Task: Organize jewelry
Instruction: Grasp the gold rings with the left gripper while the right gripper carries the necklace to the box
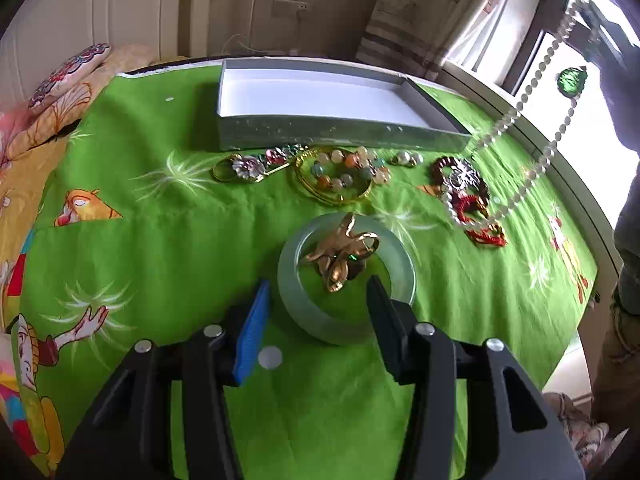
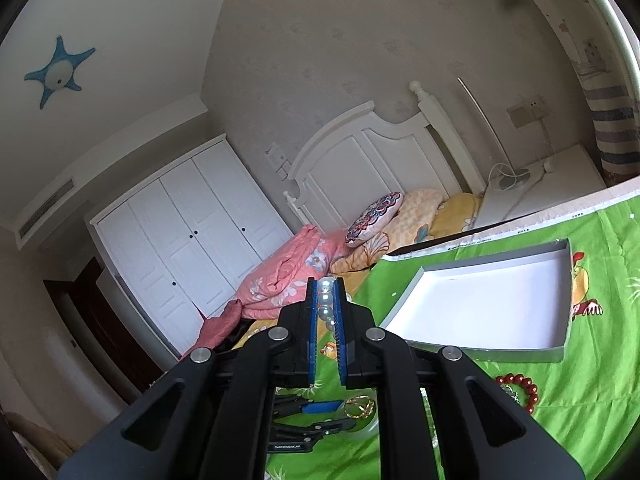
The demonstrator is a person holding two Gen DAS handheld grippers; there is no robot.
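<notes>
Going left to right across the green cloth (image 1: 160,208). The left gripper (image 1: 318,300) is tilting down over the pale green bangle (image 1: 308,320) at about 6 o'clock on the cloth, jaws standing partly apart and pressing on nothing. The blue pad (image 1: 252,332) is sitting outside the bangle's left wall, and the black finger is sitting over its right inner side. The spread looks set to straddle either the wall or the gold brooch (image 1: 344,254) lying inside the ring; I cannot tell which it is going for.

At 12 o'clock the shallow white box (image 1: 320,136) is lying open and empty, likely the place for sorted pieces. Just in front of it a row is waiting: a flower brooch (image 1: 244,168), then the coloured bead bracelet (image 1: 348,172) resting on a gold hoop, then small pearl earrings (image 1: 408,158). At 2 o'clock a red-and-silver cluster (image 1: 468,192) is piled up.

The pearl necklace (image 1: 536,108) is hanging as a long loop from the upper right, its low end trailing onto that cluster, a green pendant (image 1: 571,80) dangling from it. The right gripper (image 2: 328,300) is pinching the strand of pearls (image 2: 325,308) tight between its pads, held high and roughly level. This is probably keeping the strand off the pile so it doesn't tangle before it goes in the box.
</notes>
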